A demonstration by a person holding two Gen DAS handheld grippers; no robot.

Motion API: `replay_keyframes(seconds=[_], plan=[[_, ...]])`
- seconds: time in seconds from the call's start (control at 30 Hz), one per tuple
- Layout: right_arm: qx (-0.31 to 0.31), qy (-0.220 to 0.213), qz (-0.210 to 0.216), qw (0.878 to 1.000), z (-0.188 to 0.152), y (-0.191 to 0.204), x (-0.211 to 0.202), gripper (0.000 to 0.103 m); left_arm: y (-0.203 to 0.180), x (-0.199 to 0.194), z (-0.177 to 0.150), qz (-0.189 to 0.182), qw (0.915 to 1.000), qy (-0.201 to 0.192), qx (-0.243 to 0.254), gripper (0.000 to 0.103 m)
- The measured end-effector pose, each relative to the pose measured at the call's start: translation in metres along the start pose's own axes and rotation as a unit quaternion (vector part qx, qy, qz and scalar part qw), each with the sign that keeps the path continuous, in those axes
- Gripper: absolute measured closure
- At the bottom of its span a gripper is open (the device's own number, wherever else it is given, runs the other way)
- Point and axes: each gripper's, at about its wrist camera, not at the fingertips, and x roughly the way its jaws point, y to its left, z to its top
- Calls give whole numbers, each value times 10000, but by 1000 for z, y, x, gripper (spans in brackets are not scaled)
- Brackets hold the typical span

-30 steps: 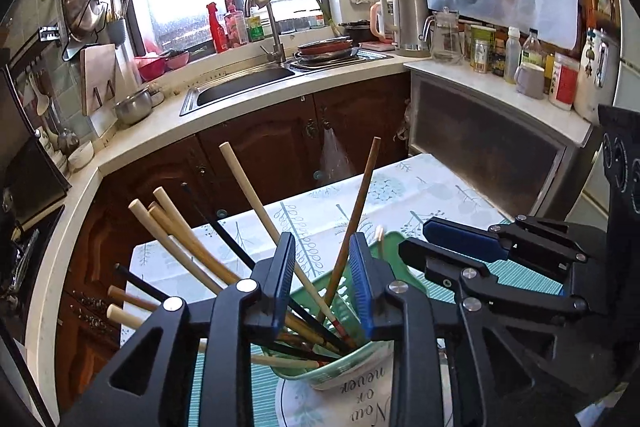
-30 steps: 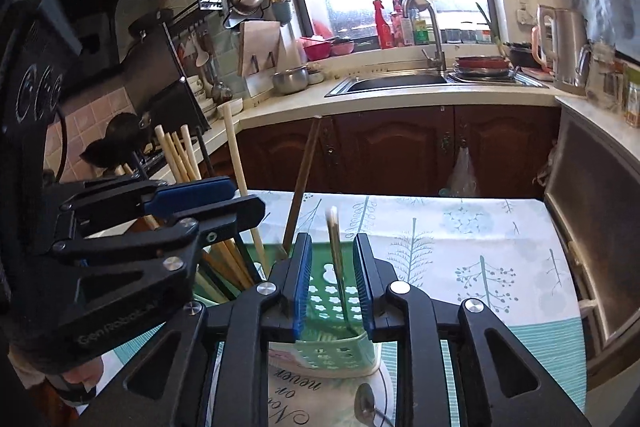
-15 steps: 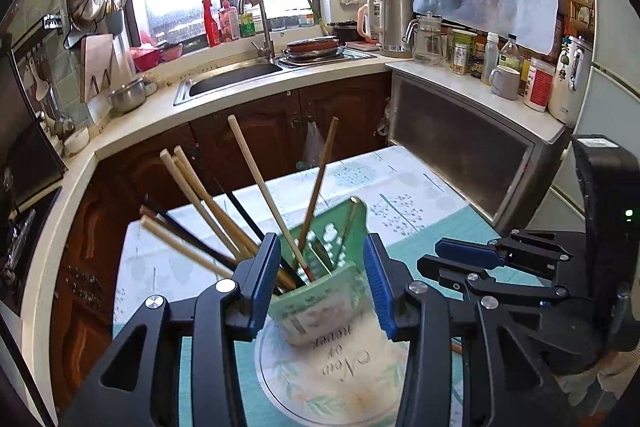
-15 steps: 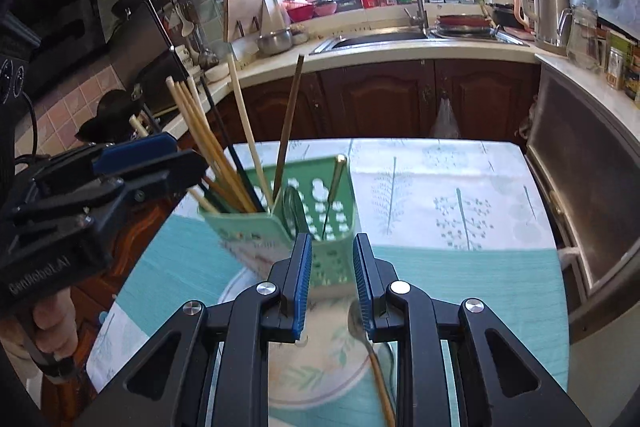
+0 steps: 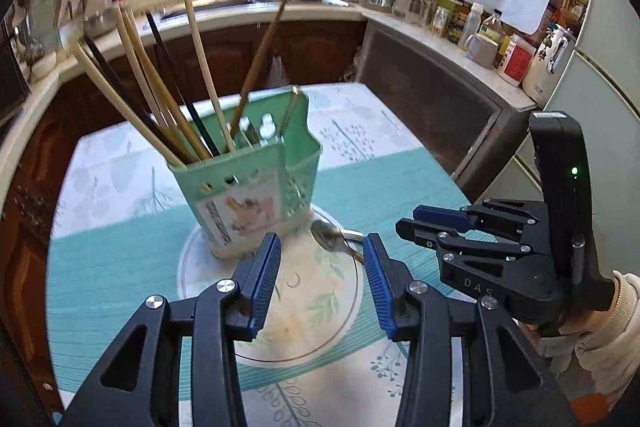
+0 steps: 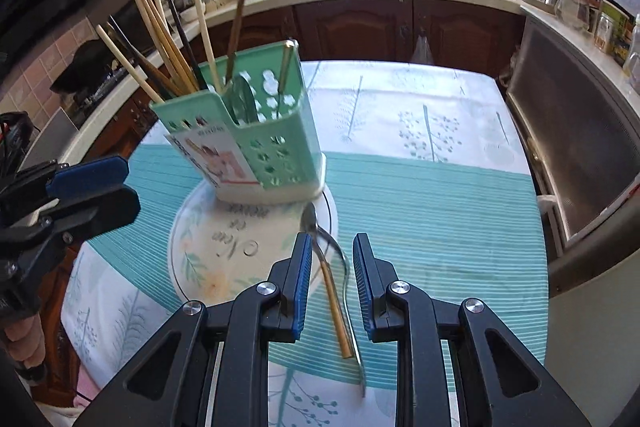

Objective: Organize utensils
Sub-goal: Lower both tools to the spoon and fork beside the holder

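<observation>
Now that both tools have dropped from the green holder [image 6: 256, 131], the right tool [image 6: 331, 269], jaws narrowly parted and empty, straddles the spoon [image 6: 320, 247] at six o'clock on the plate [image 6: 192, 247], while the left tool [image 5: 322, 281] hangs half open and empty.

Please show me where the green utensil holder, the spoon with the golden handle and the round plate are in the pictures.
green utensil holder [image 6: 276, 147], right wrist view, on its perforated front wall.
spoon [image 6: 310, 221], right wrist view, on its bowl.
plate [image 5: 320, 351], left wrist view, on its near rim.

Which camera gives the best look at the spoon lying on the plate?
The right wrist view: the spoon shows bowl and gold handle, running toward the camera between the right tongs. The left wrist view catches only its bowl; the handle is hidden.
</observation>
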Motion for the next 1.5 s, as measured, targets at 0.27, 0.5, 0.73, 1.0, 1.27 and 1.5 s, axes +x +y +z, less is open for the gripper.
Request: replay_keyframes(seconds=[0.27,0.5,0.73,1.0,1.27,1.5], plan=[[-155,697,-96,9974,1,-5,40,82,12,59,-18,-297,9949,720,-647,62],[-200,1215,-138,9923,10,-2,79,86,17,96,-21,-450,9875,1042,-1090,66],[23,1409,-87,9900,13,-7,104,98,17,119,-14,-450,9831,1213,-1292,68],[602,1461,127,9874,-3,-11,94,99,25,135,-20,-483,9755,1452,-1581,68],[1149,1494,425,9812,-24,-2,82,100,25,136,-27,-604,9709,1516,-1752,68],[1830,1495,679,9693,-40,0,76,100,20,136,-27,-508,9679,1690,-1790,68]])
